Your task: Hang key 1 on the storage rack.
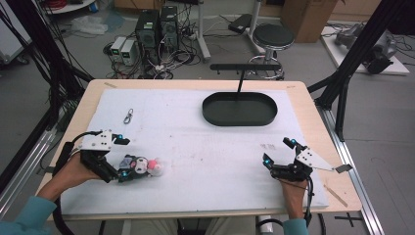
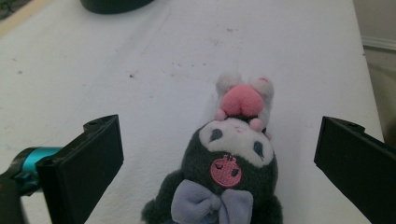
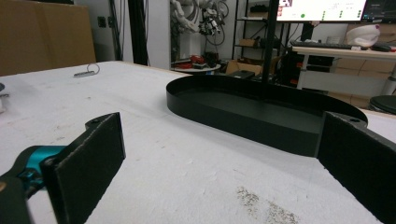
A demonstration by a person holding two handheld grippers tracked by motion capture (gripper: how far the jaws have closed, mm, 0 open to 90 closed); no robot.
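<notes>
- High view: the plush toy (image 1: 142,167) lies on the white mat of the bench (image 1: 205,147), well to the near-left of the black oval tray (image 1: 240,108). The left hand-held gripper (image 1: 122,159) sits right at the toy with its jaws spread to either side of it, released and not pressing. The right hand-held gripper (image 1: 279,152) rests on the mat to the near-right of the tray, jaws apart and holding nothing. A small metal clip (image 1: 128,116) lies well left of the tray.
- Left gripper view: the plush toy (image 2: 229,177) lies between the two black jaws, with clear gaps on both sides. It is a dark grey figure with a white face, a lilac bow and a pink round patch on the forehead. Any mark on that patch is too small to read. A pink and white smaller plush part lies just beyond its head, towards the tray.
- Handling, as a judgement: the toy looks light, soft and squashy, not fragile, and its fur should not slip. The plump body below the head seems the best hold, since the bow or ears would bend away.
- Right gripper view: the black oval tray (image 3: 261,112) stands empty ahead of the open jaws, with a thin upright post rising from it. A distant screen bears no legible writing.
</notes>
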